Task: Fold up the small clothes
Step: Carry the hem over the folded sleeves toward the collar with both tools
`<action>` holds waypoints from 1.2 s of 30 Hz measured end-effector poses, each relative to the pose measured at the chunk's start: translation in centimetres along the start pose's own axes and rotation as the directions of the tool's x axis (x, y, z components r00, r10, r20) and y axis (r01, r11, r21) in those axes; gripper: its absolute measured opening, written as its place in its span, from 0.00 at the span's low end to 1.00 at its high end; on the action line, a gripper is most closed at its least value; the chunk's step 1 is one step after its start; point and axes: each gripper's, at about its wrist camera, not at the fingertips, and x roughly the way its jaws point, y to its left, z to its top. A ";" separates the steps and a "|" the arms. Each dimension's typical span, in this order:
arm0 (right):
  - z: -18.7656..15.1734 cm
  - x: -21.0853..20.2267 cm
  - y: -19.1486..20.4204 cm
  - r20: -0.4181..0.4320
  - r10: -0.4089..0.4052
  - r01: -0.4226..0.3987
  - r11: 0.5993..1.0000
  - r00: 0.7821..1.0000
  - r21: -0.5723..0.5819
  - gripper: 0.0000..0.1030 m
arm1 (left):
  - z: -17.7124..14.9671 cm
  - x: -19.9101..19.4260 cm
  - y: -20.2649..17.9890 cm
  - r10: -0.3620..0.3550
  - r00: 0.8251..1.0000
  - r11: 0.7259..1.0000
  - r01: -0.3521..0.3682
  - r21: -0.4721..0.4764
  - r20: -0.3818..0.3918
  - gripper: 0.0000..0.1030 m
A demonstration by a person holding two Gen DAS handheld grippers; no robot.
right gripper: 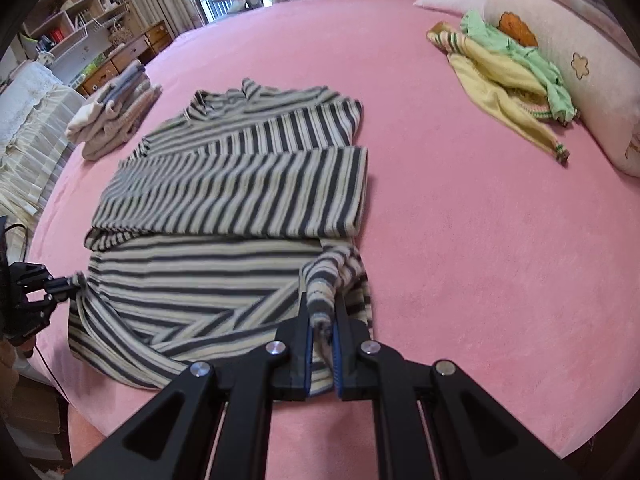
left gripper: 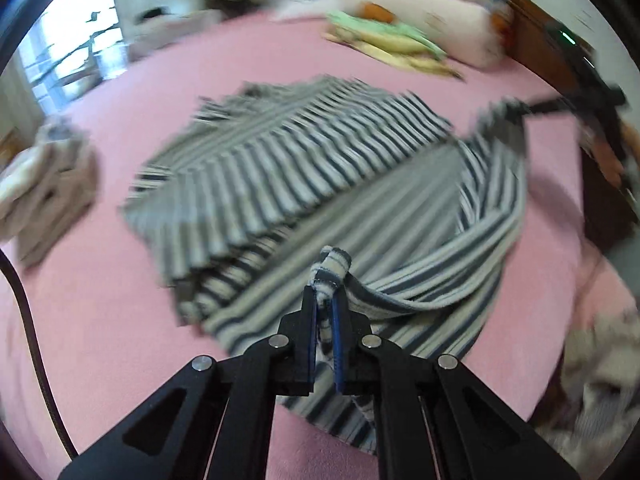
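A striped navy-and-cream garment [right gripper: 240, 192] lies partly folded on the pink bed [right gripper: 460, 220], its sleeves laid across the body. My right gripper [right gripper: 322, 312] is shut on the garment's near right hem corner, bunched fabric between the blue pads. My left gripper [left gripper: 325, 300] is shut on the near left hem corner of the striped garment [left gripper: 280, 168], lifted a little off the bed. The left gripper [right gripper: 74, 282] also shows at the left edge of the right wrist view, and the right gripper [left gripper: 520, 109] at the upper right of the left wrist view, both pinching the hem.
A stack of folded pale clothes [right gripper: 116, 116] sits at the bed's left side. Yellow and green small clothes [right gripper: 508, 76] lie loose by a pink pillow [right gripper: 572, 64] at the far right. Shelves and drawers [right gripper: 100, 52] stand beyond the bed's left edge.
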 end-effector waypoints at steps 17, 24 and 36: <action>14.1 1.9 2.2 0.158 0.004 -0.002 1.000 0.987 -0.007 0.07 | 9.0 -0.5 13.9 0.420 0.907 0.796 -0.371 -0.479 -0.004 0.04; 19.5 7.7 1.6 0.138 -0.044 0.038 0.998 0.990 0.043 0.07 | 12.8 5.4 17.3 0.446 0.892 0.762 -0.423 -0.490 -0.075 0.04; 23.6 15.0 0.8 0.090 -0.084 0.073 0.990 0.992 0.118 0.07 | 14.6 12.3 21.5 0.448 0.880 0.723 -0.460 -0.516 -0.157 0.04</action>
